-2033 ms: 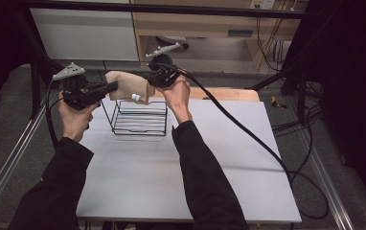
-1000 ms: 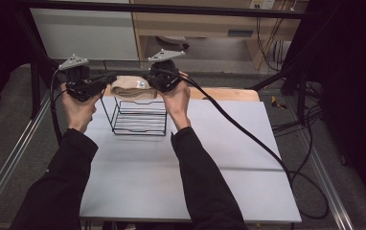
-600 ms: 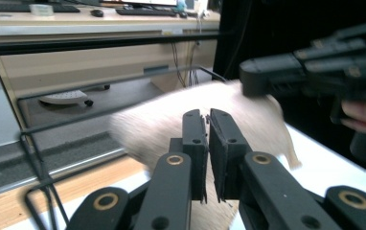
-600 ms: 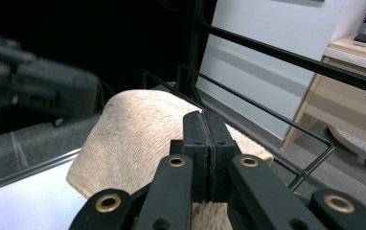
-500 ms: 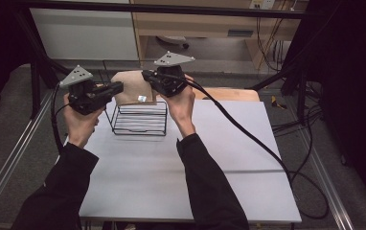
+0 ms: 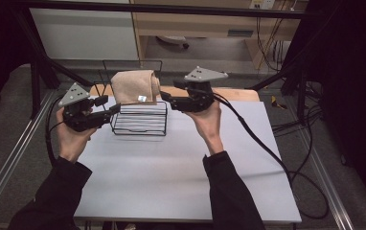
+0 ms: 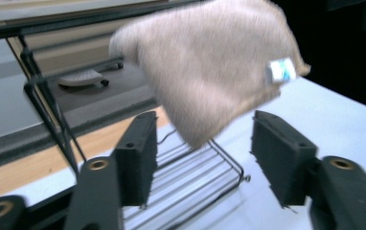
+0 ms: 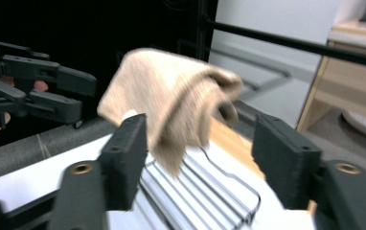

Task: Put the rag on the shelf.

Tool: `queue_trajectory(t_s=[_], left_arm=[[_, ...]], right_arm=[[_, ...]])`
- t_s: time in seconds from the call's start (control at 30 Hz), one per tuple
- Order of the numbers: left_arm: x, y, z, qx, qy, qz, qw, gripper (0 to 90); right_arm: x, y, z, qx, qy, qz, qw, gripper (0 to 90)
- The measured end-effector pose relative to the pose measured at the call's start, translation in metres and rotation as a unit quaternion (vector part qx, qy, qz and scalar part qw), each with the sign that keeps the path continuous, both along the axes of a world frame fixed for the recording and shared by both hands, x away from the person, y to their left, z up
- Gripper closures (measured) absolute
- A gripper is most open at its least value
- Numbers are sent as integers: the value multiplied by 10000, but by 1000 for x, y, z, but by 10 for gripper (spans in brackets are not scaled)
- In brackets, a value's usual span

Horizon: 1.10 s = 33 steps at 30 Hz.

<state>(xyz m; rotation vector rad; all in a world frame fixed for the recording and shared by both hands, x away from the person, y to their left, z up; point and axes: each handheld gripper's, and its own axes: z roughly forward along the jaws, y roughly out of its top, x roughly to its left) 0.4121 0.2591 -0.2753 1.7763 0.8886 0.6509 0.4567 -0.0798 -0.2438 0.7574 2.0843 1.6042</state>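
A beige towel [image 6: 133, 86] with a small white label sits bunched over the back of a black wire basket [image 6: 140, 125] at the far side of the white table [image 6: 171, 167]. It is blurred in both gripper views [image 7: 210, 72] [image 8: 171, 100], and I cannot tell whether it rests on the wire. My left gripper [image 6: 110, 105] is open just left of the basket, clear of the towel [image 7: 202, 158]. My right gripper [image 6: 169, 93] is open just right of the towel, nothing between its jaws [image 8: 200, 163]. The basket's wire floor [image 7: 195, 177] [image 8: 205, 191] lies under the towel.
A wooden board [image 6: 238, 93] lies along the table's far edge behind the basket. A black cable [image 6: 267, 153] trails from the right gripper across the table's right side. Black frame bars [image 6: 171, 8] cross behind the table. The left gripper [image 8: 61, 91] shows beyond the towel in the right gripper view.
Both grippers held the towel stretched between them a second ago. They have let it go and drawn apart and toward me; the towel now sits bunched over the basket.
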Motion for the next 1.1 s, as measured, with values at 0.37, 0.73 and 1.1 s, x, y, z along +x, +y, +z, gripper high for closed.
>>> queue_trajectory(t_s=[0.37, 0.73, 1.1], left_arm=[[-14, 20, -55, 74, 462, -144, 9988, 199], [-25, 34, -107, 131, 829, -276, 9961, 89], [-36, 45, -144, 183, 1120, -234, 9933, 88]], right_arm=[[-24, -85, -57, 310, 610, -373, 9970, 79], [-54, -156, -122, 249, 1174, -611, 9909, 15], [-74, -192, -173, -6, 1500, -674, 9864, 5]])
